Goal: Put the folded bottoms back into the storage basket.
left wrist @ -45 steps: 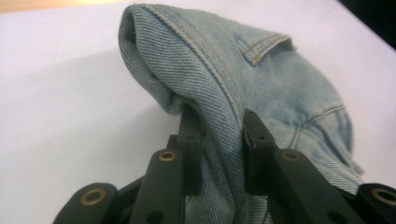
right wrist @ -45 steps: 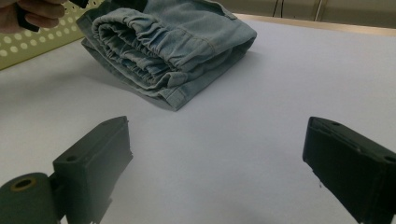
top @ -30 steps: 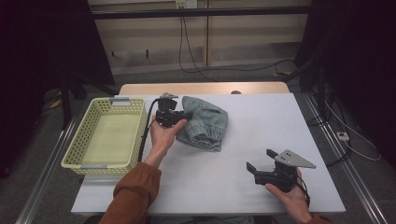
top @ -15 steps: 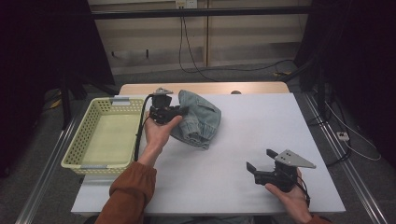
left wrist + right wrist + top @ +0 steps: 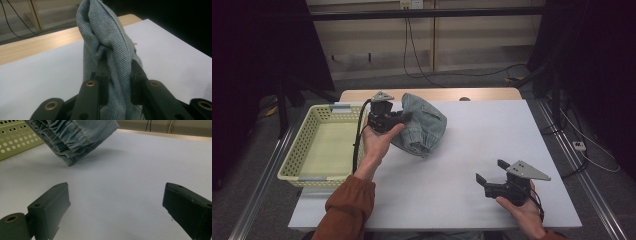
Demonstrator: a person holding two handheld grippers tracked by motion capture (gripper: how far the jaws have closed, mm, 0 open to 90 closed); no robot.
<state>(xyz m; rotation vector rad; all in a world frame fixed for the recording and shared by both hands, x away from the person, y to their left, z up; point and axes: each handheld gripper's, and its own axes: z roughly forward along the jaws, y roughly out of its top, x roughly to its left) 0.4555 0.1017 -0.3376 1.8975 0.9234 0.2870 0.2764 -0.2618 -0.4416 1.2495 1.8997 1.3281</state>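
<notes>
I have the denim garment (image 5: 422, 125) pinched in my left gripper (image 5: 404, 117), its jaws clamped on a bunched fold of the blue cloth (image 5: 110, 50), and I judge I am in the middle of carrying it to the yellow perforated basket (image 5: 307, 150) at the table's left edge. The garment hangs partly lifted over the white table (image 5: 472, 150), just beside the basket's right wall, with its gathered hem (image 5: 72, 140) drooping lowest (it may drag). The next move, as I see it, calls for enough height to clear the rim, then a shift over the basket before I let go. My left palm (image 5: 377, 142) faces up, forearm reaching forward. My right gripper (image 5: 489, 172) rests low near the table's front right, jaws spread wide and holding nothing.
</notes>
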